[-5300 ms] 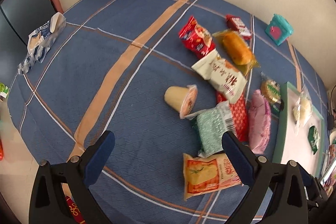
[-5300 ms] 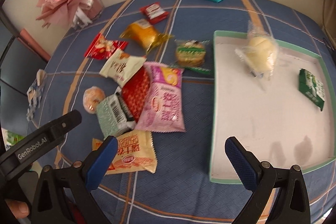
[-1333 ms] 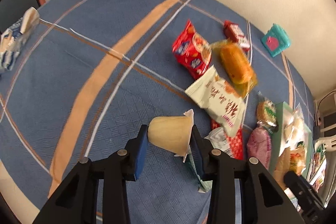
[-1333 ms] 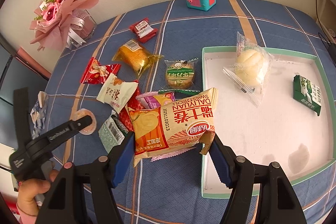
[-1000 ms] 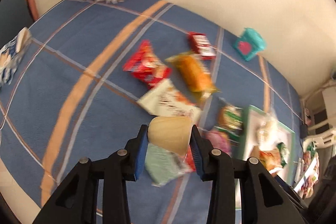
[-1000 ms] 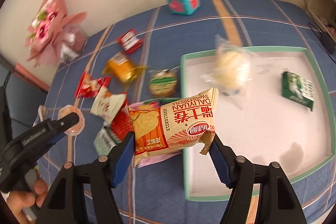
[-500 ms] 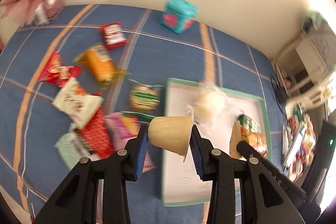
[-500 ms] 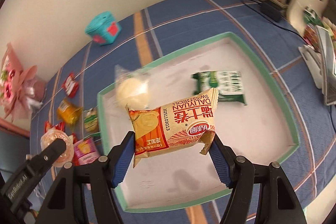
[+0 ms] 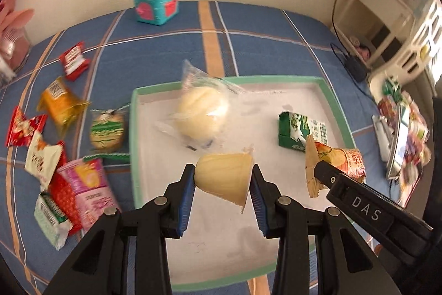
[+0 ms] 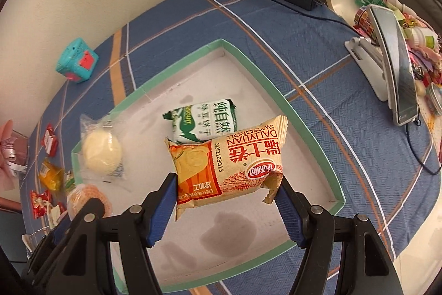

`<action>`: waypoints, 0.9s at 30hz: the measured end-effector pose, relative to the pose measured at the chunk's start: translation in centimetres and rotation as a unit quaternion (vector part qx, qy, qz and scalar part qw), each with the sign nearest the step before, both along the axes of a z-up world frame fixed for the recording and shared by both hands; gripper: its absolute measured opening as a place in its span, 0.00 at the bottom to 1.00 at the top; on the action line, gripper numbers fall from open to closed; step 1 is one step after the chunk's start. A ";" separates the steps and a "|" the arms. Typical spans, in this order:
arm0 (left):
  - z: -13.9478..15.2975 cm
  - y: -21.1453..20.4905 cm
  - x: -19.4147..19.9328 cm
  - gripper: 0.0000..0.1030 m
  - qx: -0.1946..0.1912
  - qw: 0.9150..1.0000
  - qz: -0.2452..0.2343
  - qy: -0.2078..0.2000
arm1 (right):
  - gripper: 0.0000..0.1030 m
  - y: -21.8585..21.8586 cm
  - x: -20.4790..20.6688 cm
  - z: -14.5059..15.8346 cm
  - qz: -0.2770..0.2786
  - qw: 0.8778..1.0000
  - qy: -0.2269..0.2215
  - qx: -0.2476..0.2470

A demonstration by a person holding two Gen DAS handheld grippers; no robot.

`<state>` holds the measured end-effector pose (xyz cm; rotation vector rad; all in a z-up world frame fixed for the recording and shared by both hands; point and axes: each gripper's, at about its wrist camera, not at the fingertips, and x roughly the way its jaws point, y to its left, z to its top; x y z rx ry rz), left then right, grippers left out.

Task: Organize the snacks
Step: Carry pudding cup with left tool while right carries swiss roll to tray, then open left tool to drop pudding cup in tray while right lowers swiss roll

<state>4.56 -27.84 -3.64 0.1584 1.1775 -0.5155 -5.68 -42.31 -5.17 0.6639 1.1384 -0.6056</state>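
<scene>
Both grippers hover over the green-rimmed tray (image 9: pixel 334 101), each loaded. Left gripper (image 9: pixel 222 188) has its jaws clamped narrow on a pudding cup (image 9: pixel 223 179); the cup lies on its side between the pads, base toward the left pad, foil lid toward the right pad, long axis running across the jaws. Right gripper (image 10: pixel 228 194) has its jaws about half spread, pressed on the two ends of an orange Daliyuan swiss roll pack (image 10: pixel 229 162); the pack's long axis also runs jaw to jaw, roughly level.

The tray floor is directly below both loads, so the coming move is likely a straight drop, no sideways travel. Already in the tray: a wrapped white bun (image 9: pixel 203 112) far left, a green mung bean cake pack (image 10: pixel 205 120) far centre-right. In the right wrist view the swiss roll hangs just near of the green pack and overlaps it in the picture; whether they touch cannot be told. The pudding cup hangs over bare tray floor, near of the bun. In the left wrist view the right gripper sits to the right of the cup, well clear of it.

Loose snacks remain on the blue plaid tablecloth (image 9: pixel 259 24) left of the tray: round cookie pack (image 9: pixel 107 129), orange cake pack (image 9: pixel 59 104), pink pack (image 9: pixel 88 190), red packs. Teal box (image 9: pixel 156 4) far, by the wall.
</scene>
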 end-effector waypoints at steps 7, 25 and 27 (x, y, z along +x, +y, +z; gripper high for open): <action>-1.6 -1.3 0.1 0.39 0.013 1.000 -0.015 0.002 | 0.70 -0.2 0.5 -1.2 0.002 1.000 0.019 -0.002; -1.6 -1.4 0.8 0.40 0.005 1.000 -0.001 0.019 | 0.72 0.0 1.0 -1.4 0.002 1.000 0.023 -0.005; -1.2 -1.1 0.8 0.44 0.005 1.000 0.003 0.021 | 0.72 0.1 0.7 -1.2 0.004 1.000 0.020 -0.005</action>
